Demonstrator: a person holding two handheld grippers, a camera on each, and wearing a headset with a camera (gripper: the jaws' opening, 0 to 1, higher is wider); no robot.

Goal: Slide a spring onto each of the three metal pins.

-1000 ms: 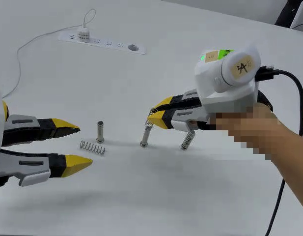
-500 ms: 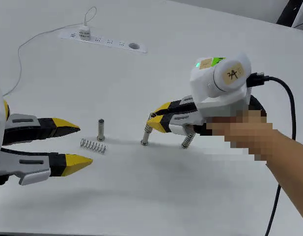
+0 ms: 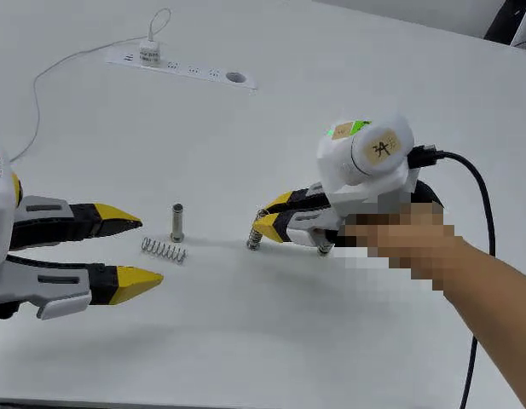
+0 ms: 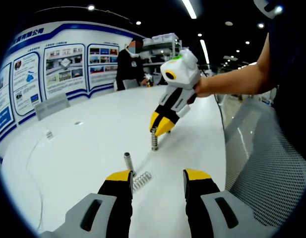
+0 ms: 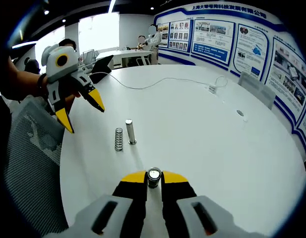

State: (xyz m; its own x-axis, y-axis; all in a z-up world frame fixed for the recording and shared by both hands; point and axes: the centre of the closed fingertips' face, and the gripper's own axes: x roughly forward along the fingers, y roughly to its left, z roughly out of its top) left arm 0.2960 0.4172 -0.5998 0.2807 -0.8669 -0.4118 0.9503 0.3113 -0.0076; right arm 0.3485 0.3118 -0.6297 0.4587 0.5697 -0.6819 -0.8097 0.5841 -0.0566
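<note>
Three pins on the white table (image 3: pixel 245 341), all upright as far as can be seen.

Right gripper (image 3: pixel 264 223): jaws drawn almost together, clamped on the top of the middle pin (image 5: pixel 153 175). In the right gripper view the pin's round head sits squarely between the two yellow tips and meets both. Directly below the tips, a mounted spring (image 4: pixel 154 140) coils around that pin down to the table.

Third pin (image 3: pixel 324 248): tucked under the right gripper's body, behind its jaws and mostly hidden. Cannot make out details.

Left gripper (image 3: pixel 141 251): jaws wide apart, nothing between them, tips off the table. A loose spring (image 3: pixel 164 250) lies flat just ahead of the gap. In the left gripper view that spring (image 4: pixel 142 181) sits closer to the jaw on the view's left than to the other. The bare pin (image 3: pixel 176 223) stands just past the spring, ahead of that same jaw's tip. The spring's near end is just beside the pin's base, but I cannot tell whether they touch.

Seen along the right jaws, the bare pin (image 5: pixel 129 131) and loose spring (image 5: pixel 118 139) lie ahead and a little left of the jaw line, well apart from the tips. The left gripper (image 5: pixel 82 113) is farther off on that side.

Power strip (image 3: pixel 177 70) with a white cable (image 3: pixel 41 94), well beyond both sets of jaws.
</note>
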